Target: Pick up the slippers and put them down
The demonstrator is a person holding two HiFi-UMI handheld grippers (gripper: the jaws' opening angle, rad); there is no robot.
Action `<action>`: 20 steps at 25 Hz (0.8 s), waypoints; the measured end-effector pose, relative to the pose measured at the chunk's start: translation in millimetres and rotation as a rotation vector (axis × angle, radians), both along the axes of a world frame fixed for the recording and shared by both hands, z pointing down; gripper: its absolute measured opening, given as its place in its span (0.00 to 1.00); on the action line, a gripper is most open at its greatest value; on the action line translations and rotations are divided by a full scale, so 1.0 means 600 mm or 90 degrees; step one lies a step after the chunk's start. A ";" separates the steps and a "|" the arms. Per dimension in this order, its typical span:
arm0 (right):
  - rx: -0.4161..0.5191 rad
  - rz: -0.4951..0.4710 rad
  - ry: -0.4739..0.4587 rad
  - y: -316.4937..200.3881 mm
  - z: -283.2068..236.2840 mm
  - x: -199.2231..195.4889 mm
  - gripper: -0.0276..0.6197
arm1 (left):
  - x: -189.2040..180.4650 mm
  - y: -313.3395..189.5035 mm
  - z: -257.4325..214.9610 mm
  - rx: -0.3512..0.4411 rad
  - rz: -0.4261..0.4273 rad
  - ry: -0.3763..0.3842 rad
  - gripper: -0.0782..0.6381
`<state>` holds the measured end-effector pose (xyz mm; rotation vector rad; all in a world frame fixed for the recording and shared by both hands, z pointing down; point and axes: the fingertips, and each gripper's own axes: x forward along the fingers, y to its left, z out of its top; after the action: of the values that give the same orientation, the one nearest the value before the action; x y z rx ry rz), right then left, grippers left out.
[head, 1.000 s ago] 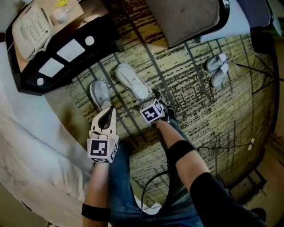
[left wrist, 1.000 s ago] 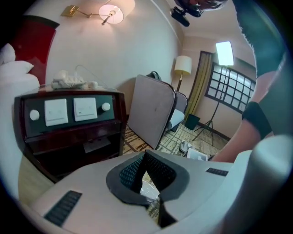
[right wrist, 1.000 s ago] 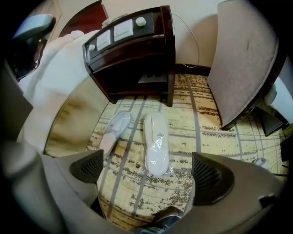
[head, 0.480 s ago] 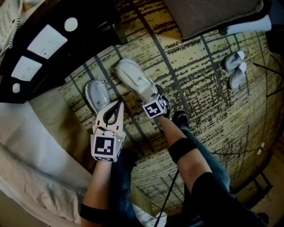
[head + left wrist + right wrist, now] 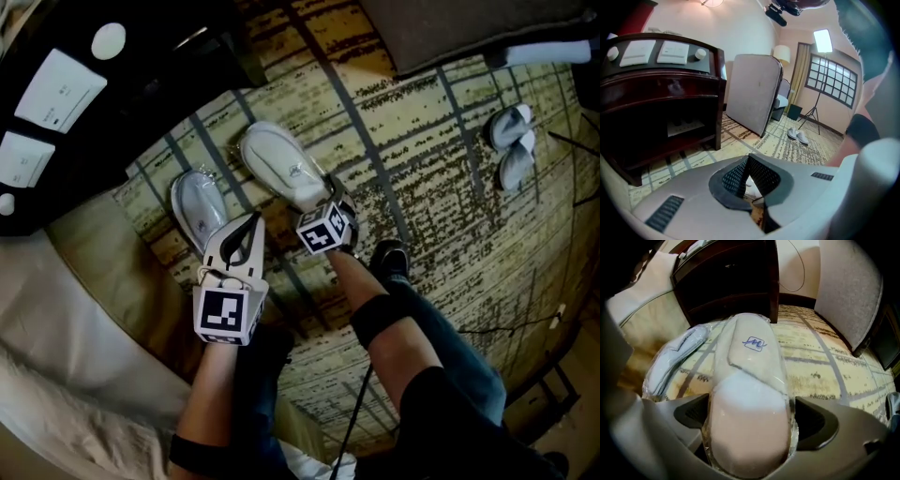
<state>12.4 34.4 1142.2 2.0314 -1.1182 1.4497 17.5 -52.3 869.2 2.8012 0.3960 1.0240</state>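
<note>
Striped, speckled carpet (image 5: 450, 141) covers the floor between a dark wooden bedside cabinet (image 5: 141, 94) and a bed (image 5: 66, 356) with pale sheets. Right tongs (image 5: 750, 425) are clamped on the heel of a plastic-wrapped white slipper (image 5: 281, 164). Its toe points toward the cabinet, low at the carpet; whether it rests there I cannot tell. Left tongs (image 5: 251, 221) are closed tip to tip, just beside the heel of a second wrapped slipper (image 5: 199, 202), which lies on the carpet alongside the first. Another slipper pair (image 5: 514, 145) lies well apart, farther across the carpet.
</note>
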 end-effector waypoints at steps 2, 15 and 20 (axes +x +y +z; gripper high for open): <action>-0.002 -0.019 0.001 -0.001 0.002 -0.001 0.91 | 0.002 -0.002 0.004 -0.001 -0.002 -0.003 0.11; 0.032 -0.038 0.016 -0.011 -0.034 0.011 0.76 | -0.010 -0.004 0.021 0.003 -0.004 -0.014 0.11; 0.052 -0.038 0.020 -0.016 -0.079 0.017 0.76 | -0.007 -0.014 0.016 0.010 -0.002 -0.005 0.11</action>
<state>22.8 24.8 1095.1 2.0506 -1.2317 1.3589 13.3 -60.5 878.9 2.8100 0.3848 1.0410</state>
